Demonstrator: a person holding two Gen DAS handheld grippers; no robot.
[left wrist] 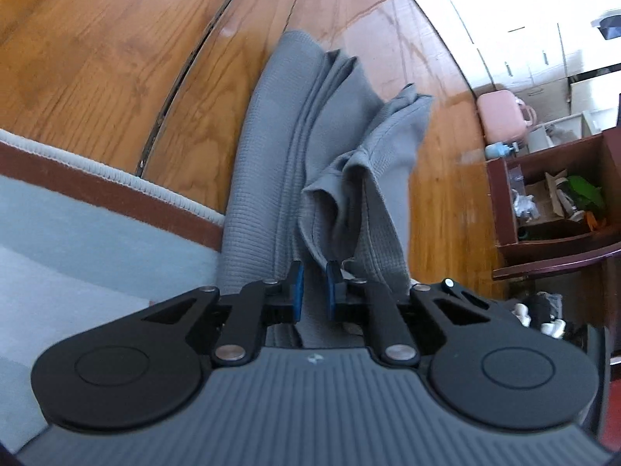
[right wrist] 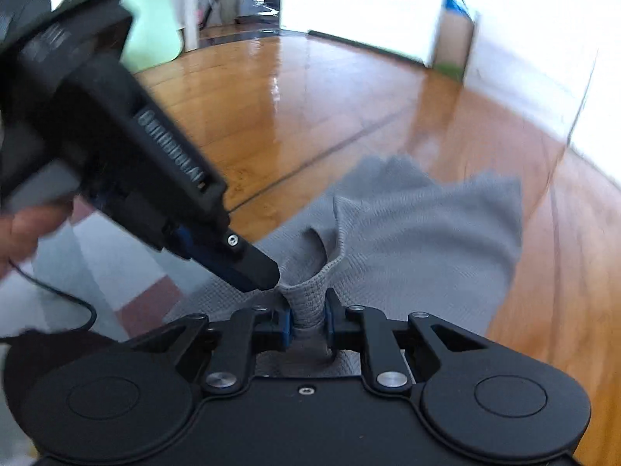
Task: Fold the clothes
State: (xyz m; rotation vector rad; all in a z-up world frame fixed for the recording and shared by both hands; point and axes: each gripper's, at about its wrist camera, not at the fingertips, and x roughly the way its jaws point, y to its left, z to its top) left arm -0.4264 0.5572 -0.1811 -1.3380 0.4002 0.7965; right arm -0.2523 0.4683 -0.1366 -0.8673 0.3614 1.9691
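Floorboards (left wrist: 116,58) of glossy wood run under your rug (left wrist: 58,233) at eight o'clock. Your grey garment (right wrist: 407,240) hangs bunched at centre, its fabric clenched by your left gripper (left wrist: 314,291) and your right gripper (right wrist: 308,320).
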